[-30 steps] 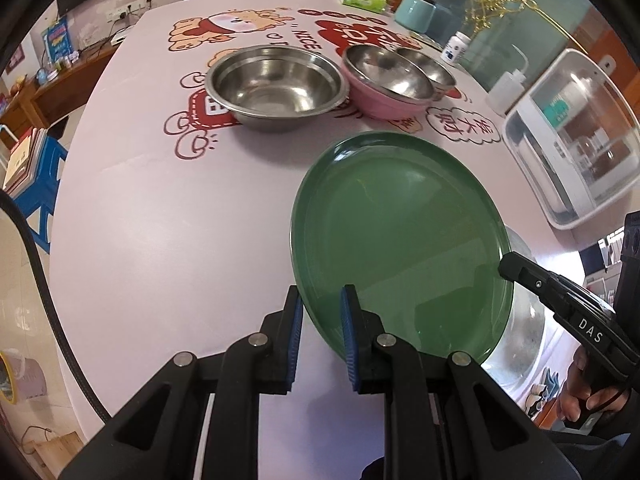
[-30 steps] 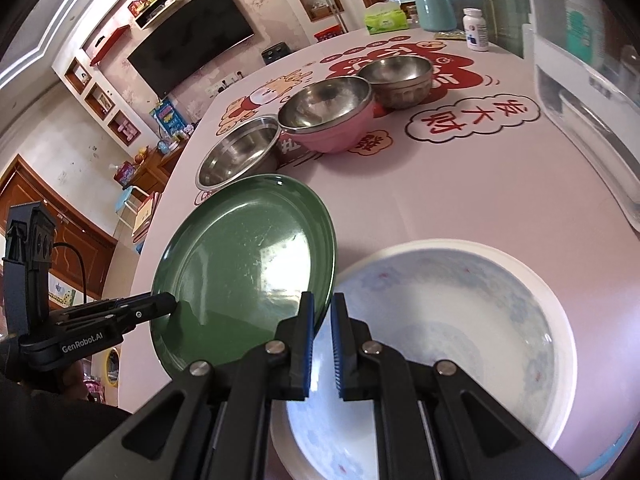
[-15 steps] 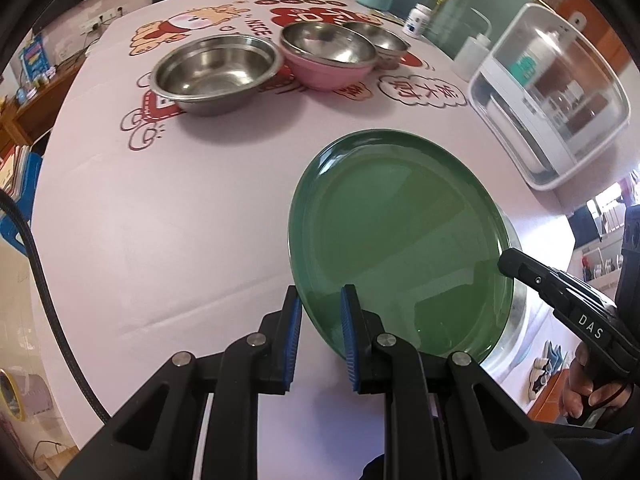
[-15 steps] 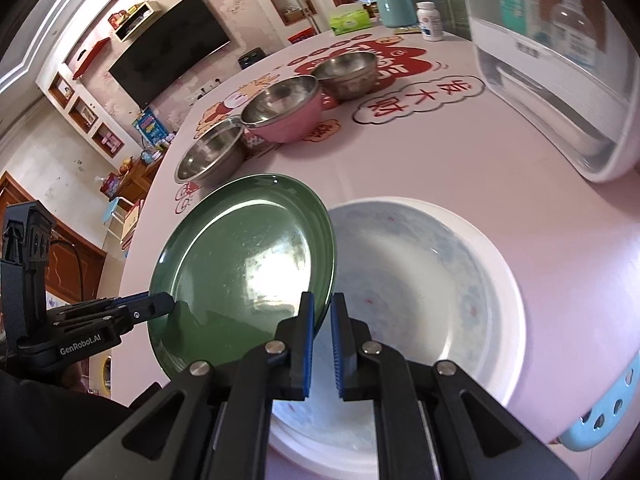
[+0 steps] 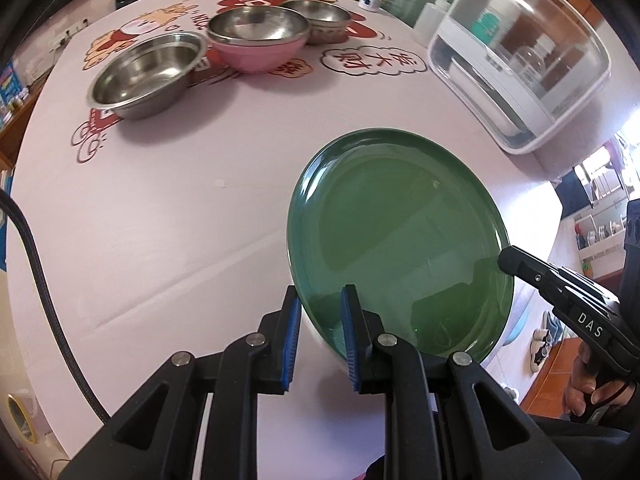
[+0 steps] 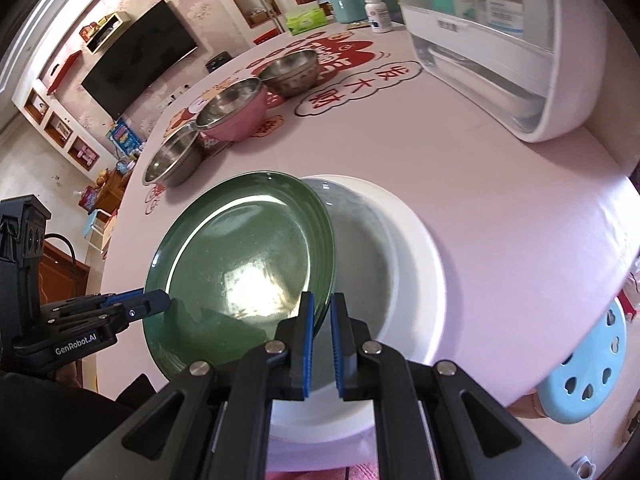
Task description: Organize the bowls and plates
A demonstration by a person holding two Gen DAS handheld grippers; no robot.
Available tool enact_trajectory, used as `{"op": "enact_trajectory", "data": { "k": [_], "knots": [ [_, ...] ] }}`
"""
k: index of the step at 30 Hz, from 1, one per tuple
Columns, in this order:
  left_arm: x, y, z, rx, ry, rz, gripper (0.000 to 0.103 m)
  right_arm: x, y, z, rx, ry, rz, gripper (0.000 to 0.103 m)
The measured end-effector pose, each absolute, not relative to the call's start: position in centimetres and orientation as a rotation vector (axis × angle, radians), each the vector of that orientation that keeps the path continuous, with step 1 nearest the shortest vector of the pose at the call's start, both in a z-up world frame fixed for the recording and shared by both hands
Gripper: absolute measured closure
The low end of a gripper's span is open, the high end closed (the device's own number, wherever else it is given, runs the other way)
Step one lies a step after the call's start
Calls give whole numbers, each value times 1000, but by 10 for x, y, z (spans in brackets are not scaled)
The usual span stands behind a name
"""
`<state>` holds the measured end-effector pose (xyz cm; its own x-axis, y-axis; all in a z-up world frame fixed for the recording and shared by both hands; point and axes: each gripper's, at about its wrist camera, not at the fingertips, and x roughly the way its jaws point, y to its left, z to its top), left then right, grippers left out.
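A wall-mounted television (image 6: 138, 58) hangs among white shelves (image 6: 60, 128); a blue stool (image 6: 586, 376) stands beside the pink table (image 6: 500, 184).

The left wrist view sits low behind the left tongs (image 5: 320, 336), close above the tabletop (image 5: 168, 216), facing along it toward the far bowls. The right wrist view sits behind the right tongs (image 6: 321, 336), tilted down and leftward across the same tabletop (image 6: 500, 184), with the room's wall beyond. Both are very near the green plate (image 5: 400, 240), which each shows from an opposite edge (image 6: 240, 264). They also share the steel bowl (image 5: 148, 74) (image 6: 172, 160), the pink bowl (image 5: 260, 40) (image 6: 236, 114), and each other's tongs
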<state>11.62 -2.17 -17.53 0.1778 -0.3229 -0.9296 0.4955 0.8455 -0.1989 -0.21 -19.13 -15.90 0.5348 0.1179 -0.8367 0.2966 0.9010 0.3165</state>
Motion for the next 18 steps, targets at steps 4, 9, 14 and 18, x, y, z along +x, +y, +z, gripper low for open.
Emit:
{"op": "enact_trajectory", "data": {
  "k": [4, 9, 14, 18],
  "knots": [
    [115, -34, -177, 181, 1276, -599, 85, -8, -200, -160, 455, 1018, -128, 95],
    [115, -47, -181, 194, 1293, -608, 83, -11, -208, -159, 435, 1030, -136, 95],
    [115, -55, -185, 203, 1309, -599, 83, -8, -214, -162, 411, 1054, -128, 95],
    [115, -56, -186, 198, 1321, -579, 83, -5, -215, -163, 384, 1073, -106, 94]
  ]
}}
